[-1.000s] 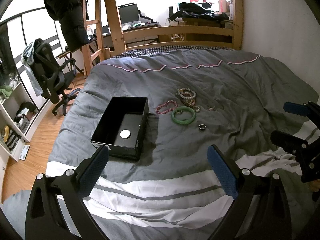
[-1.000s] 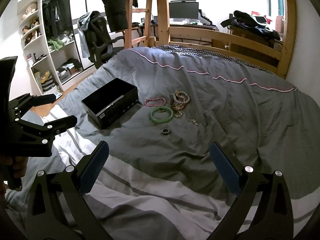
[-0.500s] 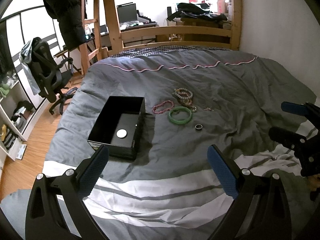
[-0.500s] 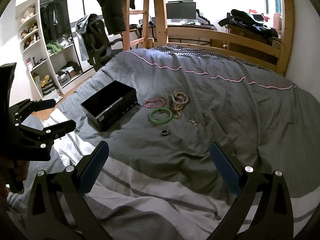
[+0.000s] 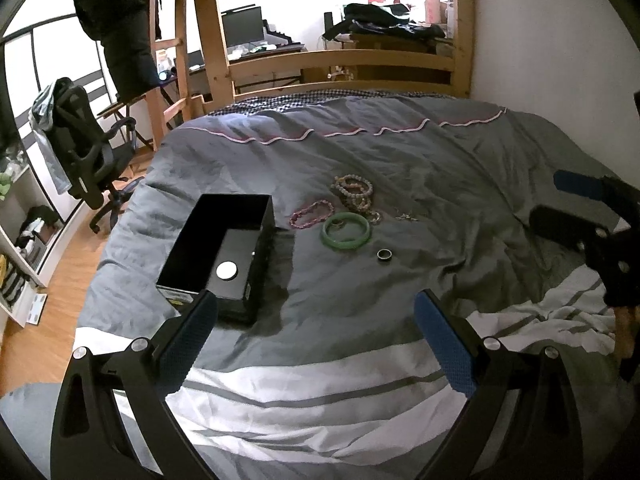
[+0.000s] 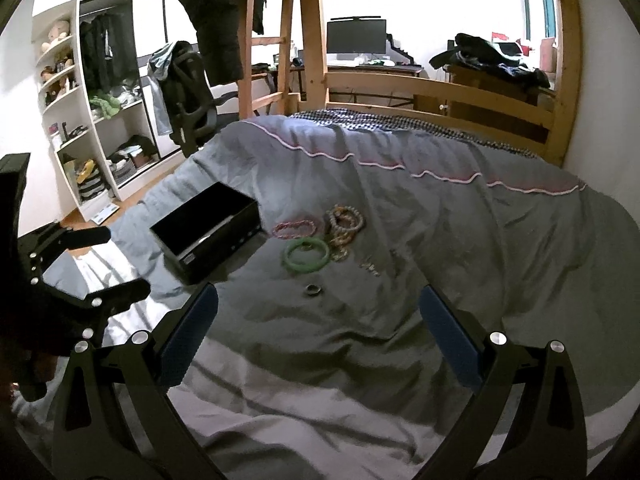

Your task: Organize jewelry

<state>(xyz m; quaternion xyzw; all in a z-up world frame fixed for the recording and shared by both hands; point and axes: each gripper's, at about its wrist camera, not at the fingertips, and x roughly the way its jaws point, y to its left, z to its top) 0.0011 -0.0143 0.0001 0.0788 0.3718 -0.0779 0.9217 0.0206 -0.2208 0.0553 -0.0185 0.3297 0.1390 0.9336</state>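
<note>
An open black box point(image 5: 224, 248) point(image 6: 208, 236) lies on the grey bed cover, with a small white disc point(image 5: 226, 270) on its floor. To its right lie a pink bead bracelet point(image 5: 311, 214) point(image 6: 296, 227), a green bangle point(image 5: 346, 232) point(image 6: 306, 254), a heap of pale bead bracelets point(image 5: 354, 192) point(image 6: 345, 222), a dark ring point(image 5: 384, 255) point(image 6: 313, 289) and a small metal trinket point(image 5: 406, 216) point(image 6: 370, 266). My left gripper point(image 5: 316, 316) point(image 6: 104, 264) is open, low over the striped cover near the box. My right gripper point(image 6: 320, 312) point(image 5: 560, 204) is open too, short of the ring. Both hold nothing.
A wooden bed frame and ladder point(image 5: 200, 40) stand at the far end, with a desk and monitor point(image 6: 356, 42) behind. An office chair point(image 5: 80, 140) and white shelves point(image 6: 80, 120) line the left side. A wall point(image 5: 540, 40) borders the bed on the right.
Both views have drifted slightly toward the jewelry and box. Both grippers stay open and nothing on the bed has moved.
</note>
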